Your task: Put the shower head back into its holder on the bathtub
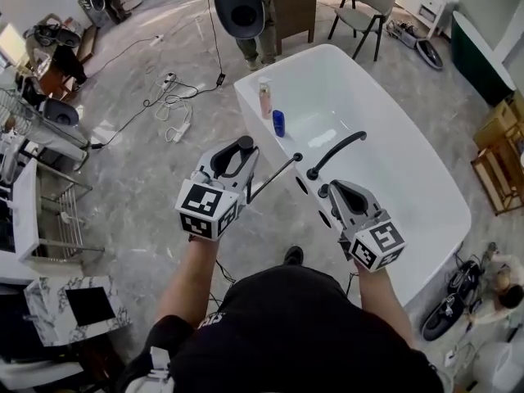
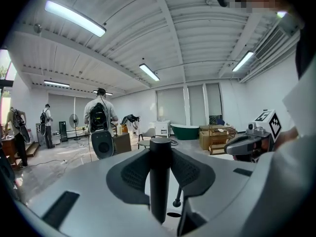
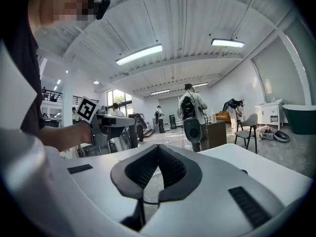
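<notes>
The white bathtub (image 1: 426,178) lies ahead of me, with a curved black spout (image 1: 336,154) and black round fittings (image 1: 301,184) on its near rim. My left gripper (image 1: 243,146) is held over the floor beside that rim, shut on the black cylindrical shower head (image 2: 160,177), which stands upright between the pads. A thin black rod with a knob end (image 1: 296,157) runs from below this gripper toward the spout. In the left gripper view a dark hole (image 2: 174,215) shows on the rim below. My right gripper (image 1: 332,188) hovers over the near rim; its jaws (image 3: 158,149) meet at the tips.
A pink bottle (image 1: 264,98) and a blue bottle (image 1: 278,123) stand on the tub's far-left rim. A person with a backpack (image 1: 246,6) stands beyond the tub beside a chair (image 1: 364,11). Cables (image 1: 176,97) trail on the floor at left. A wooden rack (image 1: 499,166) stands right.
</notes>
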`<state>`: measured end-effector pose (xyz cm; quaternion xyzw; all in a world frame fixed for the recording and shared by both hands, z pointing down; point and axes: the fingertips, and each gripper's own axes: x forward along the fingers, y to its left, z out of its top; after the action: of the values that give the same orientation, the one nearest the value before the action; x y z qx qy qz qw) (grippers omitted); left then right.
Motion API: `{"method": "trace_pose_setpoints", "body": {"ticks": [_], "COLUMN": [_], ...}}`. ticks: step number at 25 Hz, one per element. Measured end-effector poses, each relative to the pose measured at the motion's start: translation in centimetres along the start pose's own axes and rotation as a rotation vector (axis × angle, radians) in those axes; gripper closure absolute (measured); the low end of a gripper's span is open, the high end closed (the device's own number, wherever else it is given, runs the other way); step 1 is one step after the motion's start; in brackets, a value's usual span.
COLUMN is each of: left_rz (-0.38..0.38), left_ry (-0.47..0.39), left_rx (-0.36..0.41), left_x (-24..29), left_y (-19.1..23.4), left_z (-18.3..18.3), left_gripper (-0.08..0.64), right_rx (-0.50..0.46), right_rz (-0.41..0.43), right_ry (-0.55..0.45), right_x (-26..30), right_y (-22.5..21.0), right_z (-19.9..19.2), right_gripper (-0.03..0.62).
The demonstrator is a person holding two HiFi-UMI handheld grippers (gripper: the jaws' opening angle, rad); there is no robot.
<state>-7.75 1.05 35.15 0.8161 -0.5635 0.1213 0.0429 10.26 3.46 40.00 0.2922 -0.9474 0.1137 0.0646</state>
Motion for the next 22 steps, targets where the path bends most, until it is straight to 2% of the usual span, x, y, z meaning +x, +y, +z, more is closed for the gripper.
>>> {"method": "trace_pose_setpoints", "body": {"ticks": [11,22], "left_rz": [-0.042,-0.133], "left_ry": [0.002,-0.016], "left_rx": [-0.007,-0.017], "left_x": [6.9,12.3], "left_y": [-0.7,0.6], "left_z": [1.0,1.5], "left_gripper": [0.426,0.428], "right_rx": [0.021,0.056], "right_rz": [0.016,-0.037], "right_ry": [0.030,0.056], "right_x": [1.7,4.6], "right_y": [-5.1,-7.7], "right_z": [-0.6,-1.1], "right_gripper": [0.578,0.577]}}
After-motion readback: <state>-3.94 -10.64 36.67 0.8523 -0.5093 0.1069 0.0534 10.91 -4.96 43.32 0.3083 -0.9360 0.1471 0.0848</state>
